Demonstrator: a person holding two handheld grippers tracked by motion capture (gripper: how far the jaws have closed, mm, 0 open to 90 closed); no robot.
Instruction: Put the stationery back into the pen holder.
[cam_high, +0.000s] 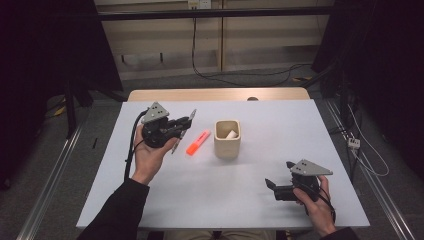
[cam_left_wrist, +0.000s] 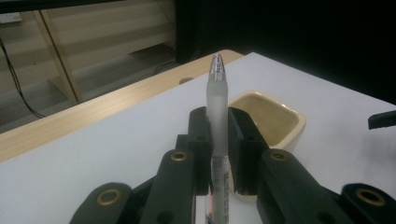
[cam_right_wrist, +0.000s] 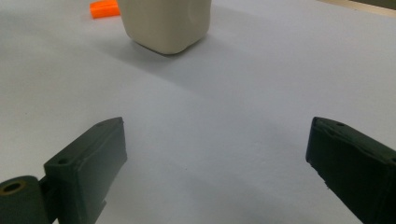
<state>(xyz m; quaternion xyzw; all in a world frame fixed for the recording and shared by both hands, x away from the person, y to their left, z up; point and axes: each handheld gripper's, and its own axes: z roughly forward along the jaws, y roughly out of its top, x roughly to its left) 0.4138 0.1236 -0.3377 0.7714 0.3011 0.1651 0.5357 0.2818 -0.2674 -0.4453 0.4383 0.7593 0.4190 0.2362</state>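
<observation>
My left gripper (cam_high: 185, 121) is shut on a clear pen (cam_high: 184, 129), held above the left part of the white table (cam_high: 210, 200). In the left gripper view the pen (cam_left_wrist: 217, 107) stands up between the black jaws, capped tip upward, with the cream cup (cam_left_wrist: 275, 122) just behind it. The cream cup (cam_high: 227, 140) stands mid-table with something white inside. An orange highlighter (cam_high: 198, 142) lies between cup and left gripper. My right gripper (cam_high: 279, 179) rests open near the front right, nothing between its jaws; its view faces the cup (cam_right_wrist: 163, 23) and highlighter (cam_right_wrist: 104, 8).
A wooden strip (cam_high: 215, 94) runs along the table's far edge. Beyond it are a pale wall panel, cables on the floor (cam_high: 235, 75) and dark curtains on both sides. Metal rails (cam_high: 50, 175) flank the table.
</observation>
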